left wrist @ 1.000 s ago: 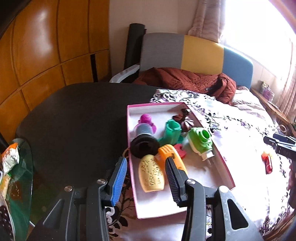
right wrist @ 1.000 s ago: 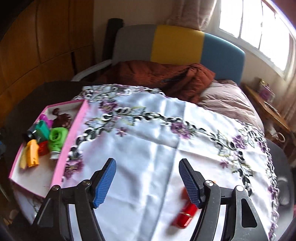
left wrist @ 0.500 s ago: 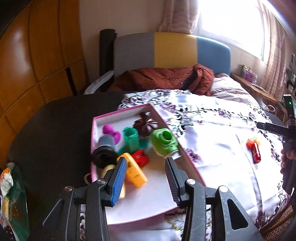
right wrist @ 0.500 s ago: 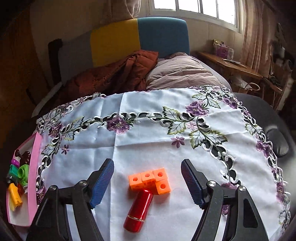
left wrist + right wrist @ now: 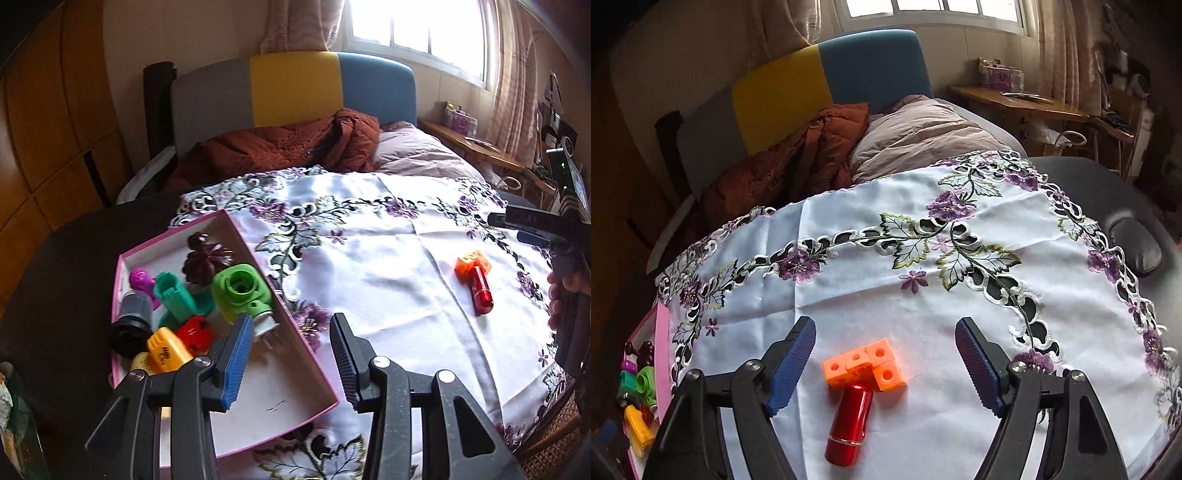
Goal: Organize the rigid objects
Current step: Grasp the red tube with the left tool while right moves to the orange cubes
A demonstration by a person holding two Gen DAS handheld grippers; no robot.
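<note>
The right gripper (image 5: pixel 885 362), jaws just widened and empty, is held above orange blocks (image 5: pixel 866 363); a red cylinder (image 5: pixel 849 424) touches them at six o'clock. The left gripper (image 5: pixel 291 354) is held open, empty.

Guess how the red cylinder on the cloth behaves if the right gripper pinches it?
The red cylinder looks glossy, so probably slippery. Round and lying flat, it may roll if nudged. It touches the orange blocks, which could shift too.

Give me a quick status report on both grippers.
Left gripper open, empty, over the pink box. Right gripper empty, jaws just opening around orange blocks and red tube. Nothing in the way.
</note>
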